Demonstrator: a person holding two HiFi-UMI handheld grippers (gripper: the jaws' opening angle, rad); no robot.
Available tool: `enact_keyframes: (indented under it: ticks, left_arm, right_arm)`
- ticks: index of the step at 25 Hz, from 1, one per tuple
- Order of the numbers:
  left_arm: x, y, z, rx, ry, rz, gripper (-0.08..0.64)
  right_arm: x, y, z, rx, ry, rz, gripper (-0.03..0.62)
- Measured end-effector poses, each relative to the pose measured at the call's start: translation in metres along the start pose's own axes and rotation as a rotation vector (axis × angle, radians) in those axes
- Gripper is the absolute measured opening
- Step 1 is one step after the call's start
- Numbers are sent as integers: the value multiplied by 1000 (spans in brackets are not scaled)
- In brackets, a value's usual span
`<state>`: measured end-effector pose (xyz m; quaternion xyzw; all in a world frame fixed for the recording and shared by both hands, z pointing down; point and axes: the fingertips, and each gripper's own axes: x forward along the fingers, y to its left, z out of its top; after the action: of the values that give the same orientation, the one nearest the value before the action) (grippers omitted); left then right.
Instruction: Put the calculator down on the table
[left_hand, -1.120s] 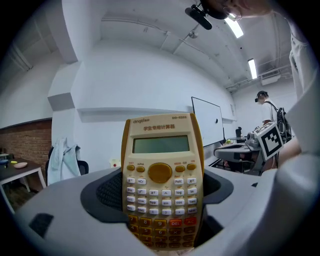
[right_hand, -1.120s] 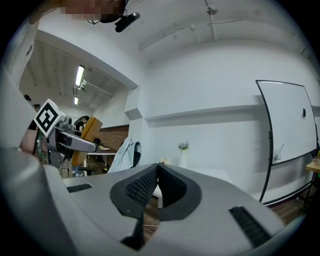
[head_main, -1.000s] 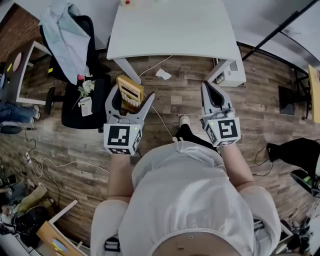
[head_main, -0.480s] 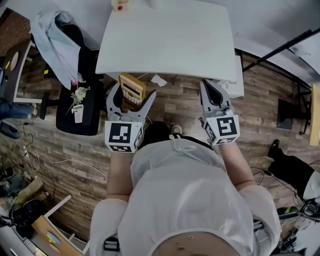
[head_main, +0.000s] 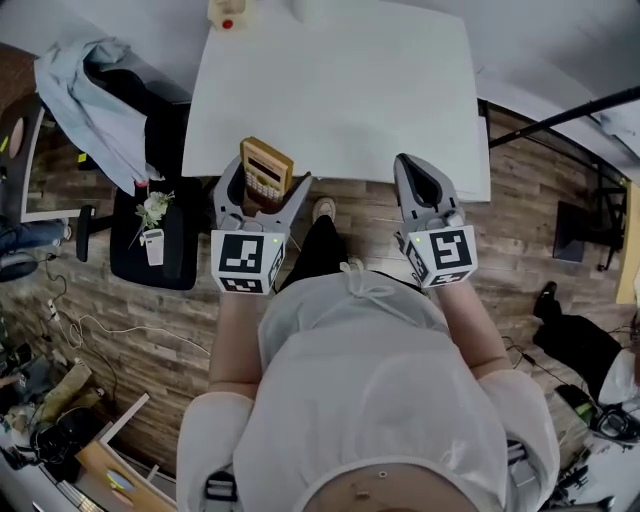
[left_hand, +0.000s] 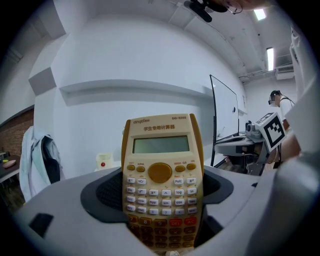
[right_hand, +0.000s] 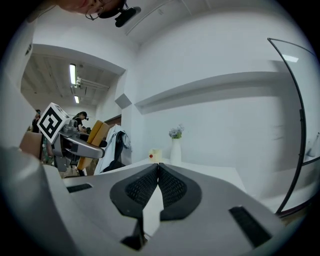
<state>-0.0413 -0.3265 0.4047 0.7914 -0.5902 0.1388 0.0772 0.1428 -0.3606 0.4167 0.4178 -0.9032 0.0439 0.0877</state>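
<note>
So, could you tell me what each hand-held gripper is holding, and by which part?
The left hand-held gripper holds the calculator by its lower keypad end; the right hand-held gripper is shut, empty.

One tan plastic calculator (head_main: 265, 172); two grey claws, the left claw (head_main: 263, 183) and the right claw (head_main: 421, 172); one white rectangular counter (head_main: 345, 90); one small cream red-buttoned box (head_main: 227, 12) at its far left.

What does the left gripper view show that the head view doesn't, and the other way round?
Only the left gripper view shows the calculator face-on, with its screen and keys, and a ceiling light. Only the head view shows the wooden floor and the person's torso from above. Both show the calculator clamped in the left gripper, a jacket on a chair, and a small box with a red button.
</note>
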Motion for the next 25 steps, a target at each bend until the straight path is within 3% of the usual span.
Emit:
enact_keyframes:
  ticks: [5,11,18,25]
  left_arm:
    - [57,38,-10,7,58,-25,420]
    - [115,78,-48,22,166,-66,420]
    - [183,99,-98,13,324,-153,420]
    - [231,109,-136,15,431,-231,420]
  right_arm:
    - [62,-17,-5,18,37,-6,6]
    - [128,-25,-21,45,82,-15,6]
    - [180,-43,-47,91,163,-39,5]
    - [221,-55,-75,120,242,-69,6]
